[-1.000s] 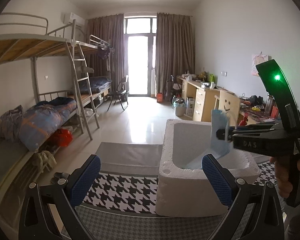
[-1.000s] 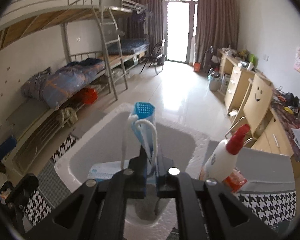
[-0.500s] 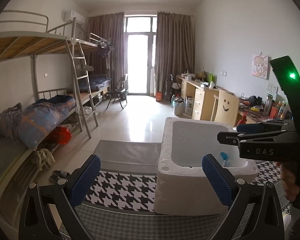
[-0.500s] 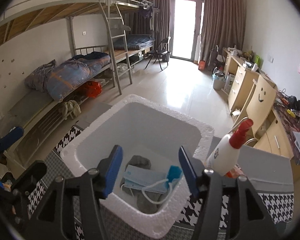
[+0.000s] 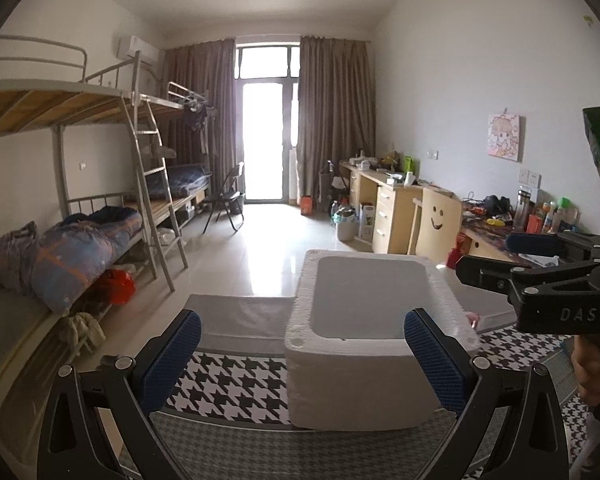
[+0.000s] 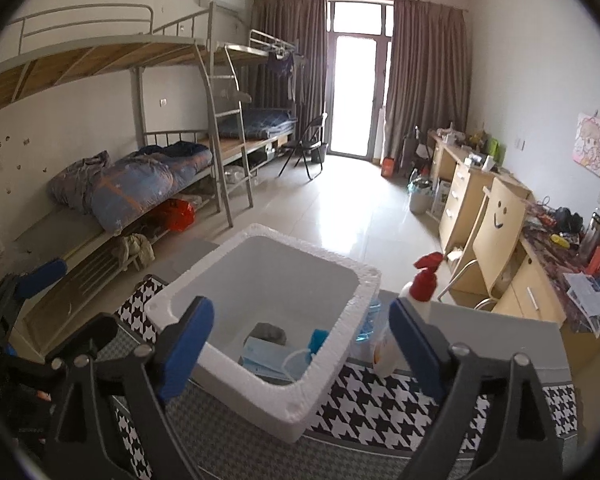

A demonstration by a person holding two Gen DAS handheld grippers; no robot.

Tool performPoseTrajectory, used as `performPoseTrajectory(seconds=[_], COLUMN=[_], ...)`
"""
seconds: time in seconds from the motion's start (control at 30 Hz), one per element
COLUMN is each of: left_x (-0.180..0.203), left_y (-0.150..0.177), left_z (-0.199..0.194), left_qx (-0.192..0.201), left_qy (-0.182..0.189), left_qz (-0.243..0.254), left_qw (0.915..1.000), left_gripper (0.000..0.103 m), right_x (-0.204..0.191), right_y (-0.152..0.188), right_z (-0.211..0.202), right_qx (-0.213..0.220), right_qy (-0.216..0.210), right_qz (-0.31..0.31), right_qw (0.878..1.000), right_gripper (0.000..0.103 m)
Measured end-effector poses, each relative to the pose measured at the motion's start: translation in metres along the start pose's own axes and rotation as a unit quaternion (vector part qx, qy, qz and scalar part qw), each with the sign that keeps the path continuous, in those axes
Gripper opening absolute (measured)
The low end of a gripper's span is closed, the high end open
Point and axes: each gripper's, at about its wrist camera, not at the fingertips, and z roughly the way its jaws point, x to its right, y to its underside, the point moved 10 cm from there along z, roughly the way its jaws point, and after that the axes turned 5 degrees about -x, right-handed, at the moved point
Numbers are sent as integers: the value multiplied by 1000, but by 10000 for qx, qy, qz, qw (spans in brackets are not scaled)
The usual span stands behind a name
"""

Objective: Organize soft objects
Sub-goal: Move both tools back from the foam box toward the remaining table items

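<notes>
One white foam box (image 6: pixel 260 320) stands on a houndstooth mat (image 6: pixel 384 396). Inside it lie three soft items: one blue face mask (image 6: pixel 266 358) with a white ear loop, one grey cloth (image 6: pixel 270 332) behind it, and one small blue piece (image 6: pixel 319 339) touching the mask's right end. One spray bottle (image 6: pixel 410 312) with a red trigger head stands just beside the box's right wall, and a clear blue-tinted container (image 6: pixel 366 322) sits between them. The right gripper (image 6: pixel 300 342) hangs above the box's near corner, its jaws opening wide, with nothing between the blue pads; the mask rests free on the box floor. The left gripper (image 5: pixel 302 354) hovers before the box's near side, jaws spread wide and holding nothing. A hand (image 5: pixel 590 372) grasps the right gripper's handle.
</notes>
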Motion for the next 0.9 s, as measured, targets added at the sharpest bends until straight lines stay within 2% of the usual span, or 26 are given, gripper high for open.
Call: performPoseTrajectory(seconds=[0.5,0.9], left_x=[39,71], left_y=[0,7], left_z=[-37,-60], left_qx=[231,335], left_qy=[273,647], left_qz=[251,475], left_qw=[9990,9962], left_gripper=[102,102], right_x=[16,35], right_y=[16,41], right_z=[-50,-87], right_qx=[347,547], right_qy=[128,229], right_qz=[175,378], right_qw=[9992,9975], right_gripper=[92,92])
